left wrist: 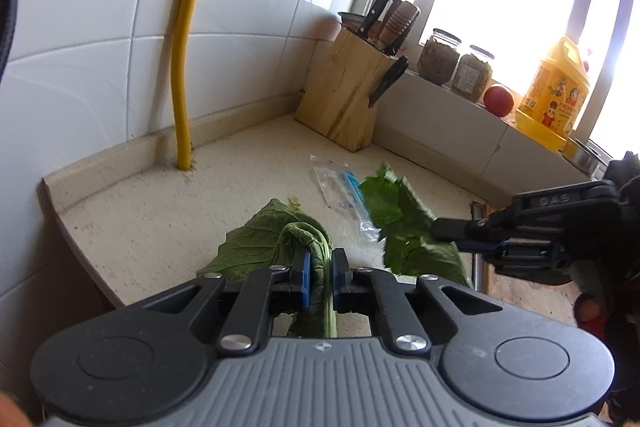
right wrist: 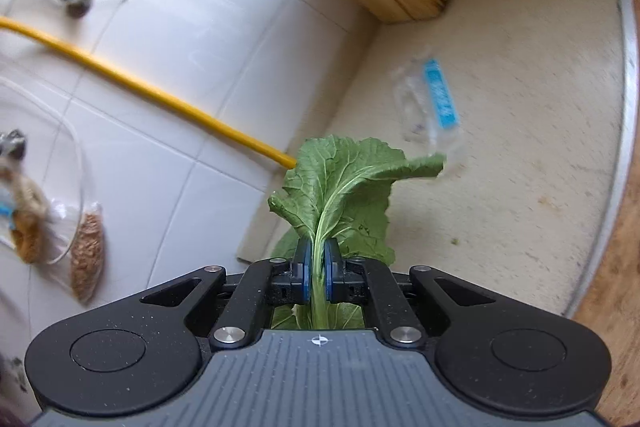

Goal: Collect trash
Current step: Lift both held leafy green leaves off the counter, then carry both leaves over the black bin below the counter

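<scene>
My left gripper [left wrist: 319,277] is shut on the stalk of a dark green vegetable leaf [left wrist: 264,239], held just above the beige counter. My right gripper [right wrist: 316,273] is shut on the pale stem of a second green leaf [right wrist: 340,179], which stands up in front of it. In the left wrist view that right gripper [left wrist: 456,233] comes in from the right, its leaf [left wrist: 404,227] hanging over the counter. A clear plastic wrapper with a blue strip [left wrist: 344,187] lies flat on the counter beyond both leaves, and appears blurred as the wrapper [right wrist: 434,103] in the right wrist view.
A wooden knife block [left wrist: 344,87] stands in the counter's corner, and a yellow pipe [left wrist: 182,67] runs up the tiled wall. Two jars [left wrist: 438,57], a tomato [left wrist: 498,100] and a yellow oil bottle [left wrist: 554,95] sit on the window ledge. A wooden board [right wrist: 612,287] borders the counter.
</scene>
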Demonstrator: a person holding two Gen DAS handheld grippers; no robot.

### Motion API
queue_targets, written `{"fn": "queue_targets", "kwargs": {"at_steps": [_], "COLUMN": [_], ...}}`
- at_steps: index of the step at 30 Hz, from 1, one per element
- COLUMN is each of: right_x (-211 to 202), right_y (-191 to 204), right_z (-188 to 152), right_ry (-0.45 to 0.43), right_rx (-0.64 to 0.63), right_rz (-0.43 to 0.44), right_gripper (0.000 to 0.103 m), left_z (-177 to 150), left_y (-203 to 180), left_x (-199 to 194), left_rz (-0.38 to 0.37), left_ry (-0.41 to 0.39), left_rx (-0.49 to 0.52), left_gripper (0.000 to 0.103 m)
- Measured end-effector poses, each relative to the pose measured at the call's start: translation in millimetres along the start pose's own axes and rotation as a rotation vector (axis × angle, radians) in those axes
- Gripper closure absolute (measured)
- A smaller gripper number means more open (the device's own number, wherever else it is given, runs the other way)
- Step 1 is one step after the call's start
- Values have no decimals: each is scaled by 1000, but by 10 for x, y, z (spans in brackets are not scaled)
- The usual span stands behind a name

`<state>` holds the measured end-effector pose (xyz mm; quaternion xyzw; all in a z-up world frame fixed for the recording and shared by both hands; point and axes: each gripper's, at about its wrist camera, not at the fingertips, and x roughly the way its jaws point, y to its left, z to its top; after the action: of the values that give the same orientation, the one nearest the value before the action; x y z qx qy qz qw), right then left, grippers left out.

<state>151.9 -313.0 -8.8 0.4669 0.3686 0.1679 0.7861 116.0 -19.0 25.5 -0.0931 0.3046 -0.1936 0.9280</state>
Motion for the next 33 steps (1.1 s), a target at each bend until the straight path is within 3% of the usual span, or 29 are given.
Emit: {"fn": "queue_targets", "kwargs": {"at_steps": [11, 26, 33], "right_x": [-13, 633, 842], "right_y": [403, 971, 1130], "right_z": [3, -588, -844], "right_ry": [11, 276, 356], "right_rx": [-150, -298, -336], "right_rz": [57, 189, 214], "right_gripper": [93, 93, 93], "left_z": [58, -260, -436], "left_y": [106, 408, 539], "left_x": [-314, -902, -1090], "left_rz": [85, 275, 341], "left_ry": [-95, -138, -140], "left_rx": [-17, -114, -153], "left_gripper": [95, 95, 95]}}
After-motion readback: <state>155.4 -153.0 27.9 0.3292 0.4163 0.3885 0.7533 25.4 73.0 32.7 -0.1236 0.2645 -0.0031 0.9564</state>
